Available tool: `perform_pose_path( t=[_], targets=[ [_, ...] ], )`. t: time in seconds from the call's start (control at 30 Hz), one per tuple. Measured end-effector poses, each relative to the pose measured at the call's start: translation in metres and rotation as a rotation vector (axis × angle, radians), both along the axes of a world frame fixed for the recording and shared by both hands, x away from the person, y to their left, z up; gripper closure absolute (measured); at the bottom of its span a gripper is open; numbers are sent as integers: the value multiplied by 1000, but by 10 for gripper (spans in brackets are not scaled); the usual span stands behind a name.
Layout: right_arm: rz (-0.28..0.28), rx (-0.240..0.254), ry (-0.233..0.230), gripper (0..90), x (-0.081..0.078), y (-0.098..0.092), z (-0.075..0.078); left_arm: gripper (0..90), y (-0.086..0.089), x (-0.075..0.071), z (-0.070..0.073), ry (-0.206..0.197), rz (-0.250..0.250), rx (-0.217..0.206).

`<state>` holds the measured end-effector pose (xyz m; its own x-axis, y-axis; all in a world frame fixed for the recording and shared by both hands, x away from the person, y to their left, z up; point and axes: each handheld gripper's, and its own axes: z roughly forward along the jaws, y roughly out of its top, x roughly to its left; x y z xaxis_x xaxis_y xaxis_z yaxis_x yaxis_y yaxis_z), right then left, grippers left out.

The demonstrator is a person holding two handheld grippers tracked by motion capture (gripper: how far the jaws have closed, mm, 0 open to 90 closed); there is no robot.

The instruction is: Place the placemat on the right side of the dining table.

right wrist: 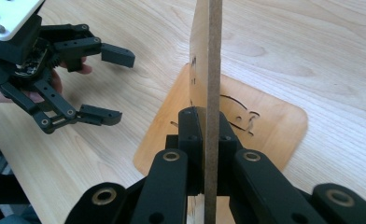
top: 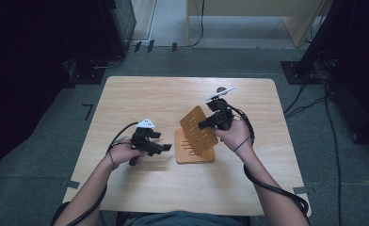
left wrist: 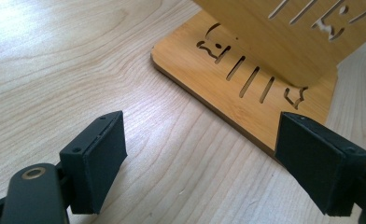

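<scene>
Right fingers (right wrist: 208, 135) clamp upper board (right wrist: 214, 56) edge-on, lifted off lower board (right wrist: 274, 121). Left fingers (left wrist: 97, 158) wide, empty, centre-left. Next: pin lower board.

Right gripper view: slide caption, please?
Right hand-held gripper clamps slotted wooden board on edge above second board; left hand-held gripper open.

The high view looks forward and down from above the person's side, taking in the whole table (top: 126, 94) at mid-frame. The left gripper view sits low and close, facing the flat board (left wrist: 265, 112) at upper right. The right gripper view looks along the upright board (right wrist: 214, 70) at centre. All 3 views share the 2 boards.
</scene>
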<state>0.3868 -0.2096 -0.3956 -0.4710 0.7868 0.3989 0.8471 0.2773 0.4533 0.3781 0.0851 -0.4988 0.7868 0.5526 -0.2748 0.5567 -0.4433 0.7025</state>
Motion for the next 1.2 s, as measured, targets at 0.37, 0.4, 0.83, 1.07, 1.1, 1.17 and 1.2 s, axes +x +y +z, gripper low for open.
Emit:
perform_pose_path(
  t=[0.37, 0.4, 0.83, 1.07, 1.1, 1.17, 1.2],
  targets=[
    [-30, -27, -15, 875, -1, -12, 2, 156, -1, 2, -2, -5, -1, 31],
    [-34, -28, -12, 875, -1, -13, 3, 156, -1, 3, -2, -6, -1, 37],
    [-67, -65, -25, 876, -5, -24, 6, 156, -7, 6, -5, -15, -20, 79],
    [-93, -72, -21, 875, -5, -34, 6, 156, -9, 7, -6, -24, -29, 101],
    [-96, -72, -21, 875, -5, -35, 6, 156, -9, 7, -7, -29, -31, 111],
    [-103, -77, -22, 875, -5, -38, 7, 156, -10, 7, -7, -35, -35, 115],
    [-104, -79, -25, 875, -5, -39, 7, 156, -10, 7, -7, -35, -35, 115]
  ],
)
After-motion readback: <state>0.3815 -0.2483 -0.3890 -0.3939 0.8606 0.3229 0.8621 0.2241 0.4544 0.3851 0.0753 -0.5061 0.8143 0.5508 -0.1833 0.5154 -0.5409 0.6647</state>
